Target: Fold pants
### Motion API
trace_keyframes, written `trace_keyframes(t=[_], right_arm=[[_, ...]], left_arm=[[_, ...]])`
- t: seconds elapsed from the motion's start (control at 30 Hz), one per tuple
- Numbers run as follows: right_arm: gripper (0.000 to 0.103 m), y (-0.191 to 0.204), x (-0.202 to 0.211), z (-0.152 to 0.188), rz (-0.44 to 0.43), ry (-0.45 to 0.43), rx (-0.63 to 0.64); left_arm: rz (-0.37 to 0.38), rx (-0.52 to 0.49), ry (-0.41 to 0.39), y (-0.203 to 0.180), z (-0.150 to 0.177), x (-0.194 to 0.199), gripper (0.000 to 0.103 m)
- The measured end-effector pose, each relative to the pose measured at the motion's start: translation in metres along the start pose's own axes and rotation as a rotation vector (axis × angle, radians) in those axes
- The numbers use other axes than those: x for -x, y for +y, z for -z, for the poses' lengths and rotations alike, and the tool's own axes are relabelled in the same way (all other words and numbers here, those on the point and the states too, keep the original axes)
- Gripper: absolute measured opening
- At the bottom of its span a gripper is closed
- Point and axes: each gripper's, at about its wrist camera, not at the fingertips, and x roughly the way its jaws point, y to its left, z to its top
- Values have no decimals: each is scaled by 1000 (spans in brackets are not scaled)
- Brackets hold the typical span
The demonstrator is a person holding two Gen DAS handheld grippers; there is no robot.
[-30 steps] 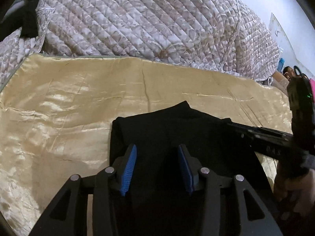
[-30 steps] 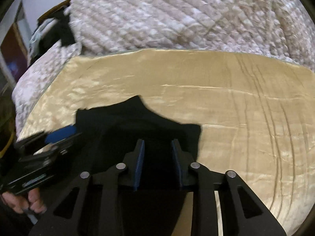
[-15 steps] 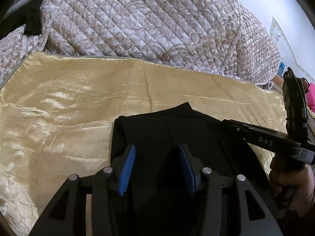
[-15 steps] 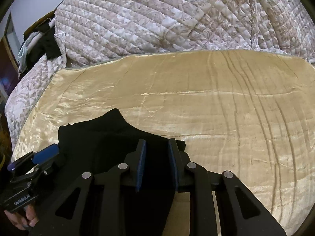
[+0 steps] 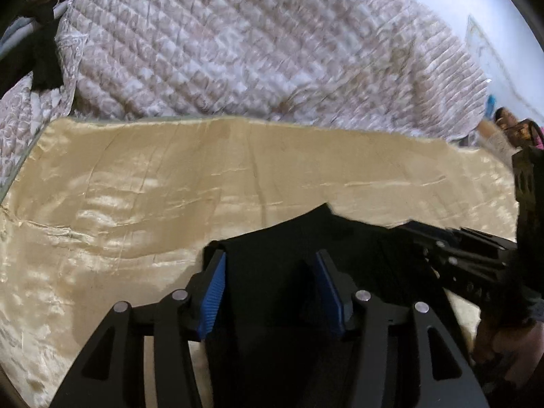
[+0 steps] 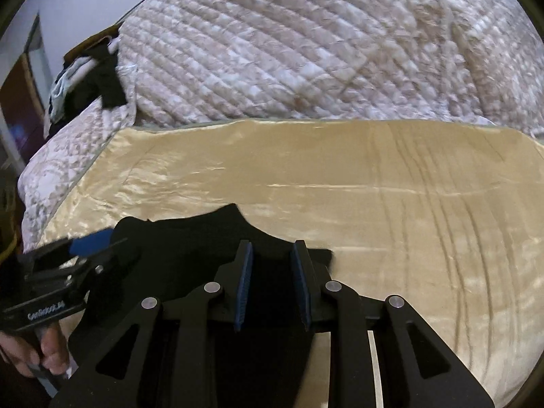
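Black pants point(image 5: 306, 238) lie folded in a flat bundle on a gold satin sheet point(image 5: 136, 187), near its front edge. My left gripper point(image 5: 270, 289) is open over the left part of the bundle, its blue pads apart with black cloth showing between them. My right gripper point(image 6: 272, 289) is open over the bundle's right end point(image 6: 319, 255). Each gripper shows in the other's view: the right one point(image 5: 459, 255) and the left one point(image 6: 74, 258). Whether either touches the cloth I cannot tell.
A quilted floral bedspread point(image 6: 306, 51) is heaped behind the gold sheet point(image 6: 408, 204). Dark and pale clothes point(image 6: 88, 81) lie at the far left. A person's hand point(image 6: 34, 350) holds the left gripper's handle.
Both views have shifted and blurred a little. Both grippers have pulled back slightly over the pants. The jaws stay open.
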Motion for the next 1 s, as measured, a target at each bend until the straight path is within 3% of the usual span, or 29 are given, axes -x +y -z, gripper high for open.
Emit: trace_keyframes(t=[0.1, 0.33, 0.53, 0.7, 0.8, 0.87, 0.9, 1.0], right_arm=[[25, 0, -27, 2, 34, 103, 0], [24, 1, -12, 8, 63, 83, 2], [24, 25, 32, 40, 9, 43, 53], [25, 40, 47, 75, -6, 86, 134], [30, 27, 54, 73, -38, 92, 73], [46, 14, 56, 70, -53, 78, 6], [49, 5, 55, 68, -59, 76, -38], [50, -17, 48, 67, -101, 91, -171]], left_arm=[[56, 84, 45, 15, 6, -11, 56], [45, 74, 13, 19, 25, 11, 56], [25, 23, 4, 13, 60, 42, 55], [46, 42, 9, 20, 84, 56, 55], [53, 66, -1, 29, 84, 57, 55], [90, 97, 12, 36, 81, 53, 55], [115, 116, 21, 39, 80, 49, 55], [168, 164, 40, 46, 76, 39, 59]])
